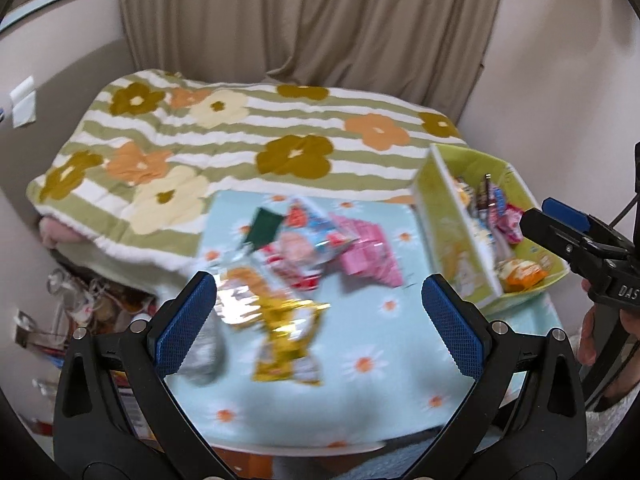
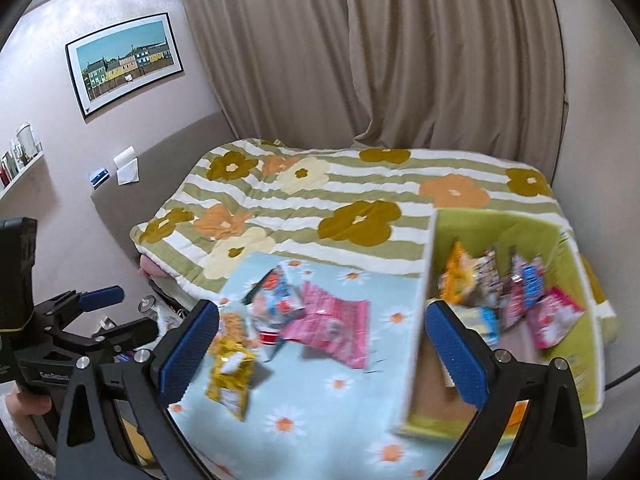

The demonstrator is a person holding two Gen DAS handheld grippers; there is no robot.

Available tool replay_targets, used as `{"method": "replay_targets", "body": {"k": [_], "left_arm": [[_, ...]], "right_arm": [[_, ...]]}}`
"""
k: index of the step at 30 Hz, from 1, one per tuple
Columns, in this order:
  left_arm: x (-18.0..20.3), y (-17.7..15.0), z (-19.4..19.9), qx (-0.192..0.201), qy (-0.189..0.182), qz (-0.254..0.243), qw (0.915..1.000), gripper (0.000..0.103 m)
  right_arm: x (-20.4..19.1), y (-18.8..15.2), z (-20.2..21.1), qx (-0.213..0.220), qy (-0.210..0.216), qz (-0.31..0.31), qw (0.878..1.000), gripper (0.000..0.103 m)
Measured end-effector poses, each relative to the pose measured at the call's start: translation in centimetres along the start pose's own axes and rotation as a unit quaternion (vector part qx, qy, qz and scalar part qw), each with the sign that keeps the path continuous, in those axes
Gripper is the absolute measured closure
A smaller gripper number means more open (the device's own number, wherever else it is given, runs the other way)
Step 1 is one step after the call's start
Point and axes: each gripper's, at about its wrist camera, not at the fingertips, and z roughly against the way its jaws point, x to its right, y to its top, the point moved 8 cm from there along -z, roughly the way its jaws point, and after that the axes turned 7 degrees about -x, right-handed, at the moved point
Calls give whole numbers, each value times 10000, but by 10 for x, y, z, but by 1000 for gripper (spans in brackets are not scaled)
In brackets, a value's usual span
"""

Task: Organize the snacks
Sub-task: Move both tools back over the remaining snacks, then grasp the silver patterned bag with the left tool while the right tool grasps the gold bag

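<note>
Two views, left wrist first: left gripper (image 1: 320, 320) spread wide, nothing between the pads, yellow snack packet (image 1: 286, 344) lying low centre on the daisy cloth (image 1: 380, 360), long axis running up-frame, nearer this hand. Green box (image 1: 440, 220) off at right, right gripper (image 1: 560, 220) beside it, state hard to tell here. Right wrist: right gripper (image 2: 320, 344) also wide apart, empty, poised above pink packet (image 2: 332, 320) at centre; box right.
</note>
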Motion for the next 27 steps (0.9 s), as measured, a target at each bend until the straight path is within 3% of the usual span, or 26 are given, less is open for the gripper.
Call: {"method": "replay_targets", "body": {"k": [5, 11, 18, 27], "left_arm": [[-69, -18, 1, -138, -17, 89, 9999, 1], [-121, -45, -29, -551, -310, 130, 9979, 1], [-135, -72, -81, -911, -540, -19, 9944, 1], [-135, -93, -131, -978, -455, -263, 9938, 1]], "right_arm": [[-37, -16, -33, -272, 71, -274, 9992, 0], [-75, -51, -80, -700, 40, -606, 9957, 0], [-92, -91, -134, -1243, 183, -993, 9871, 0], [-90, -119, -172, -1358, 181, -1150, 9839, 0]]}}
